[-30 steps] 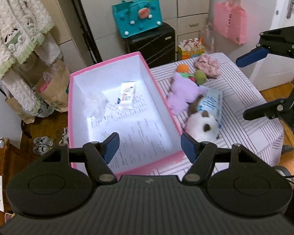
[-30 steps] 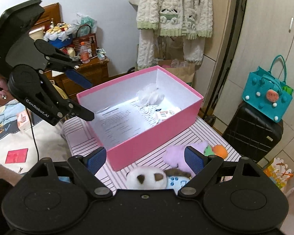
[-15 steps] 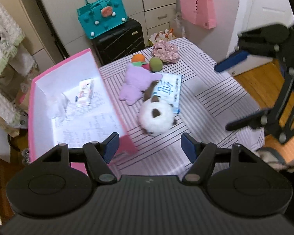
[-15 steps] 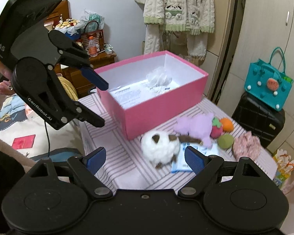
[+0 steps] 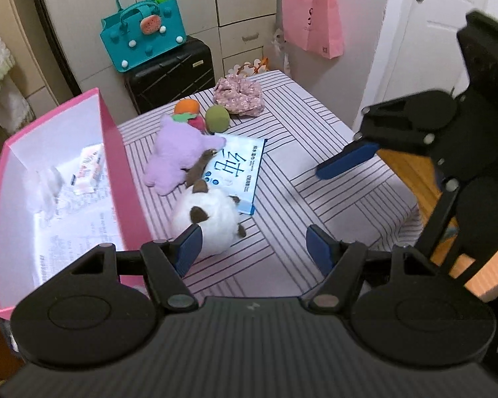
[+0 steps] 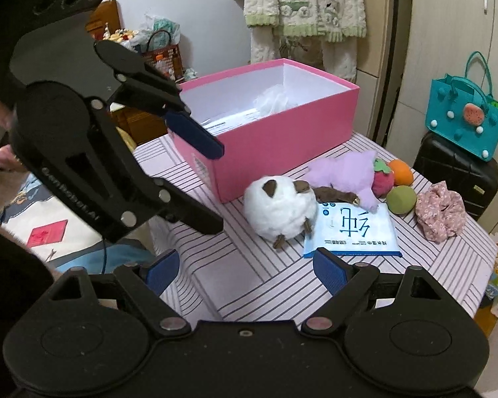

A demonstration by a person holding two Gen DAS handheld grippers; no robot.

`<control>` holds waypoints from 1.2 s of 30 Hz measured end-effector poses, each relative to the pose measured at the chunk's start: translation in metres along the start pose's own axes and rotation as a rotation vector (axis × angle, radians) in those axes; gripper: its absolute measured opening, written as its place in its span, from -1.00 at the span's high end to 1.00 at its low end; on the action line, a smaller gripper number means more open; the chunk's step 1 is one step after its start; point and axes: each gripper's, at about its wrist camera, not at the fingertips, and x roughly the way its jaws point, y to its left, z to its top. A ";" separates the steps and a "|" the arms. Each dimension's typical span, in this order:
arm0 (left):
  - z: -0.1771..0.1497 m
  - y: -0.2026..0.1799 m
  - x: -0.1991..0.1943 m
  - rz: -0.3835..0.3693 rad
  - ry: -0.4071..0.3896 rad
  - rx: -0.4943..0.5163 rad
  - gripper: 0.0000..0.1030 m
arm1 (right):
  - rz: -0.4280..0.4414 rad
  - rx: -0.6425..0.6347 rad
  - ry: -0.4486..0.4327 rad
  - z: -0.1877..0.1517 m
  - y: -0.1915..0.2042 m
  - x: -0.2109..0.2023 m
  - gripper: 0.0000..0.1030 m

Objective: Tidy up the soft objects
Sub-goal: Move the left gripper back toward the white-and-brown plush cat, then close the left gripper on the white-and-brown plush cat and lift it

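A white round plush (image 5: 212,219) with brown ears lies on the striped tablecloth (image 5: 315,139) beside the open pink box (image 5: 113,152). Behind it lie a purple plush (image 5: 174,156), a blue-and-white wipes pack (image 5: 235,172), orange, red and green plush fruits (image 5: 217,117) and a floral cloth bundle (image 5: 239,94). My left gripper (image 5: 254,247) hangs open above the table with nothing between its pads, its left pad just over the white plush. My right gripper (image 6: 245,268) is open and holds nothing, in front of the white plush (image 6: 279,212) and the wipes pack (image 6: 352,229).
The pink box (image 6: 282,139) holds papers, a small packet and a white crumpled thing. A black suitcase (image 5: 172,73) with a teal bag (image 5: 142,33) stands behind the table. A pink bag (image 5: 312,23) hangs by the door. Each gripper shows in the other's view.
Both grippers have sunk and come closer to the toys. The left view has swung from over the pink box to the white plush and the striped cloth. Neither jaw opening has changed.
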 end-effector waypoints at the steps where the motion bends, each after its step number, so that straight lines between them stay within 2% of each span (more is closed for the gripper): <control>1: 0.000 0.002 0.004 0.001 -0.006 -0.013 -0.33 | -0.001 0.001 -0.007 -0.003 -0.002 0.004 -0.76; 5: 0.000 0.011 0.019 0.047 -0.023 -0.047 -0.29 | -0.015 -0.001 -0.076 -0.016 -0.011 0.024 -0.76; 10: 0.009 0.023 0.038 0.062 0.016 -0.041 -0.26 | -0.046 -0.028 -0.172 -0.023 -0.019 0.050 -0.76; 15: 0.021 0.027 0.059 0.068 0.075 -0.003 -0.26 | -0.052 -0.029 -0.149 -0.017 -0.031 0.082 -0.76; 20: 0.027 0.036 0.076 0.055 0.137 -0.017 -0.26 | -0.045 -0.025 -0.119 -0.012 -0.038 0.105 -0.75; 25: 0.027 0.040 0.082 0.073 0.137 -0.023 -0.26 | -0.011 -0.005 -0.110 -0.009 -0.039 0.120 -0.78; 28: 0.025 0.039 0.081 0.074 0.124 -0.018 -0.26 | -0.046 -0.049 -0.115 -0.010 -0.031 0.126 -0.79; 30: 0.025 0.038 0.081 0.077 0.119 -0.016 -0.26 | -0.069 -0.077 -0.119 -0.011 -0.026 0.130 -0.75; 32: 0.025 0.039 0.081 0.074 0.117 -0.022 -0.26 | -0.079 -0.079 -0.133 -0.010 -0.025 0.131 -0.51; 33: 0.025 0.040 0.080 0.071 0.115 -0.026 -0.26 | -0.085 -0.068 -0.143 -0.011 -0.026 0.131 -0.46; 36: 0.025 0.041 0.078 0.059 0.113 -0.040 -0.26 | -0.079 -0.044 -0.160 -0.011 -0.029 0.124 -0.39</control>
